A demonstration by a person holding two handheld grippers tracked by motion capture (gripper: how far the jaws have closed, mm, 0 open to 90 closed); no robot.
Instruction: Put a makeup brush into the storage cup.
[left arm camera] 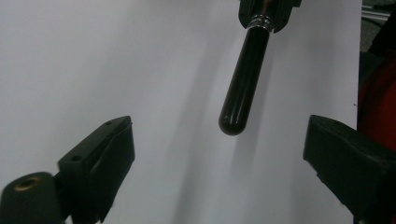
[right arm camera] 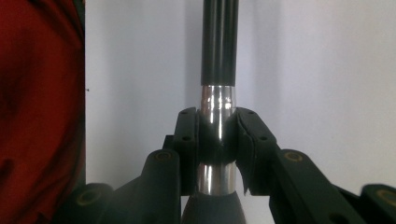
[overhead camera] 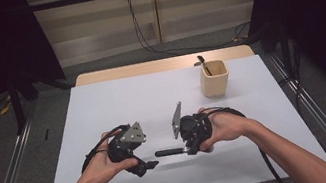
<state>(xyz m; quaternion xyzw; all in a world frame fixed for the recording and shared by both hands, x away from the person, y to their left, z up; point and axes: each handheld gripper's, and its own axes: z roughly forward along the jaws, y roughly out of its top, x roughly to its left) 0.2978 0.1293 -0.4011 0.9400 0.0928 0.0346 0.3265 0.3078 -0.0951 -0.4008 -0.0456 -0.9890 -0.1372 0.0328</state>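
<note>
My right gripper [right arm camera: 217, 135] pinches the silver ferrule of one black-handled brush [overhead camera: 169, 152], held level just above the white table [overhead camera: 103, 107]. My left gripper [left arm camera: 217, 154] stands spread wide, empty, the glossy rounded handle end pointing between its jaws. One beige cup [overhead camera: 214, 78] stands far right, holding one dark utensil [overhead camera: 203, 62].

Overhead view, two close finger-mounted views
</note>
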